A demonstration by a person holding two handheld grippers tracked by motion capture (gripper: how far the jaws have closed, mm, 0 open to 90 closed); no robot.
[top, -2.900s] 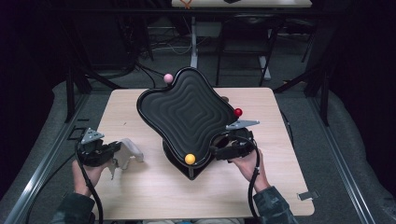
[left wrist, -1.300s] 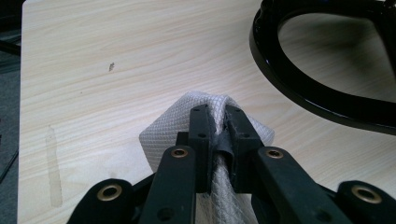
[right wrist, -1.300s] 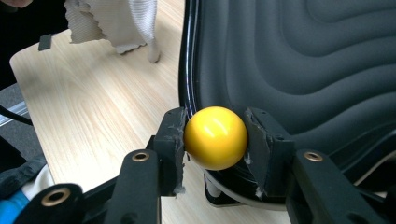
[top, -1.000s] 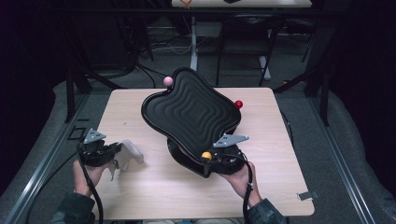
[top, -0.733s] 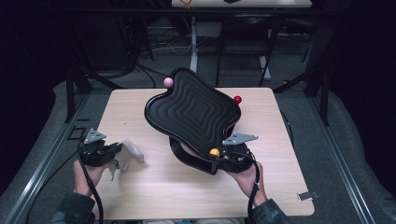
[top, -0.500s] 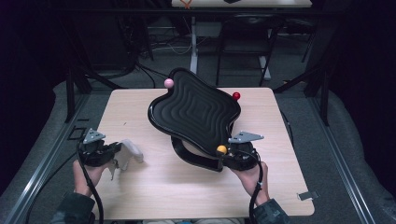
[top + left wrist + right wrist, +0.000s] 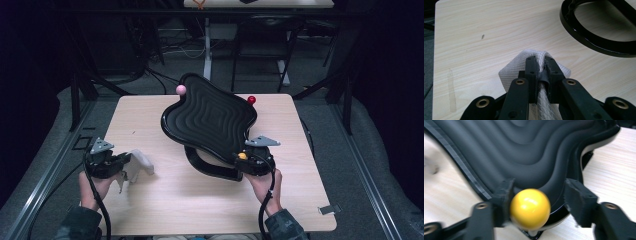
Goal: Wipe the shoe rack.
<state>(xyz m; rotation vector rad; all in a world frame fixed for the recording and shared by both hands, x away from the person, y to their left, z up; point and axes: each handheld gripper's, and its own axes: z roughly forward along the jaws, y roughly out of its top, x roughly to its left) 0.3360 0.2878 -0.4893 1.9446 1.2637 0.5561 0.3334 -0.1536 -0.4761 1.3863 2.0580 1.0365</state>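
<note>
Left gripper (image 7: 539, 72): fingers clamped on cloth (image 7: 509, 70).
Right gripper (image 7: 536, 202): fingers just opening, apart around yellow ball (image 7: 530, 208) on tray (image 7: 524, 152).

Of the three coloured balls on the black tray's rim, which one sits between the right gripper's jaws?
The yellow ball, at the wavy tray's near corner; the pink ball and red ball sit at far corners.

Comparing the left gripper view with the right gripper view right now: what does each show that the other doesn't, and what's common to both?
Left gripper view: the left gripper shut on a white cloth, with the black ring base beyond. Right gripper view: the right gripper, jaws just opened, a yellow ball between them without a firm pinch, against the black ridged tray. Both show the light wooden table.
</note>
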